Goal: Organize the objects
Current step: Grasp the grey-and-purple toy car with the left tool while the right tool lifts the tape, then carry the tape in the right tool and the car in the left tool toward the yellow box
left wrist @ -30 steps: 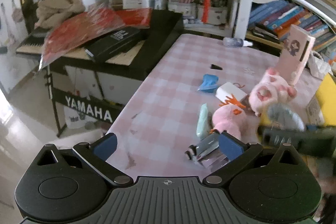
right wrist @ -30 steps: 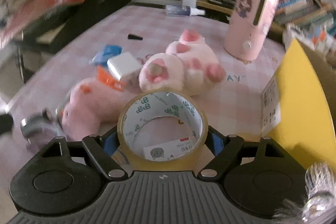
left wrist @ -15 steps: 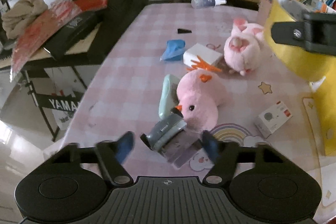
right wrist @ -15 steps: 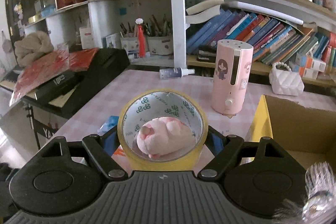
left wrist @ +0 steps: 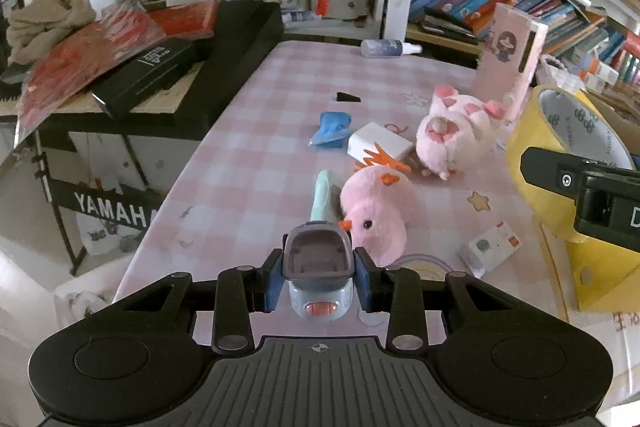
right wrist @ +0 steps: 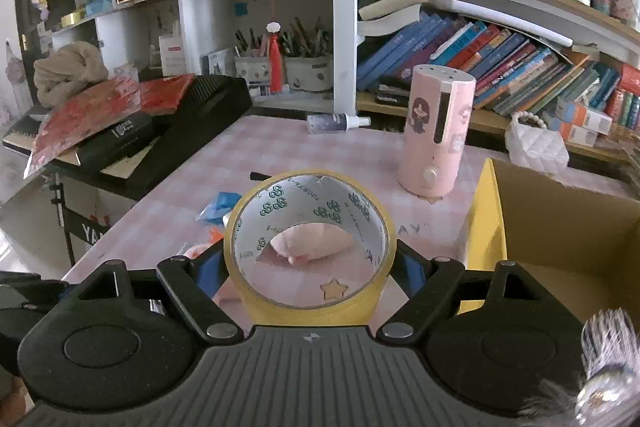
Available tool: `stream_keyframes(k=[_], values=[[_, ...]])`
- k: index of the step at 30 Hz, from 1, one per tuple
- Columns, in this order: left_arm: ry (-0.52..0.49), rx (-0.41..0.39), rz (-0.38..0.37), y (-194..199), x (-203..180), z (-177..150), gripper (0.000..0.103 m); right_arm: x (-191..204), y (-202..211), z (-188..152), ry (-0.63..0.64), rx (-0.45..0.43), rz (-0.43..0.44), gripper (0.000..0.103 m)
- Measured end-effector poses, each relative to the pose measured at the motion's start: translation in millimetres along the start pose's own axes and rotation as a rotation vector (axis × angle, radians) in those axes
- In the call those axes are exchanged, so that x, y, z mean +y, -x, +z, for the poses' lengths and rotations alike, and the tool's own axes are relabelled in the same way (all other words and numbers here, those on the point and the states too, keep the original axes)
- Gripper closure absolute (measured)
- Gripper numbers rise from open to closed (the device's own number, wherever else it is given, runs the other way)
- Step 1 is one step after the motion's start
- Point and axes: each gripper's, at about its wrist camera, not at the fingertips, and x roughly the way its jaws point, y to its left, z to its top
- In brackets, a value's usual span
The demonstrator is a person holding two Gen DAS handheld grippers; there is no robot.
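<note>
Both blue pads [left wrist: 273,286] of left gripper [left wrist: 319,283] pinch a small grey-blue stapler [left wrist: 319,269], held above front edge of pink checked table [left wrist: 248,163]. Right gripper [right wrist: 310,269] w/ fingers spread wide, clamped on yellow tape roll [right wrist: 310,247] from both sides, roll raised off table, just left of yellow cardboard box [right wrist: 560,227]. Beyond stapler: pink chick plush [left wrist: 376,215], mint case [left wrist: 322,195] touching it, then white box [left wrist: 378,145], pink pig plush [left wrist: 456,135], blue wrapper [left wrist: 332,129]. Pink cylinder [right wrist: 436,135] upright at back
</note>
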Motion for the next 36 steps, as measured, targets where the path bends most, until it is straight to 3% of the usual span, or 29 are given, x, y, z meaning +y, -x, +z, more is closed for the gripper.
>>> stream_keyframes(k=[10, 24, 36], values=[[0.037, -0.050, -0.042, 21, 11, -13, 0.069, 10, 20, -16, -0.011, 0.033, -0.035, 0.022], [-0.002, -0.171, -0.047, 61, 16, -19, 0.069, 17, 37, -34, -0.039, 0.083, -0.049, 0.022], [-0.063, -0.215, -0.126, 95, 16, -30, 0.069, 24, 69, -48, -0.084, 0.080, -0.058, 0.022]])
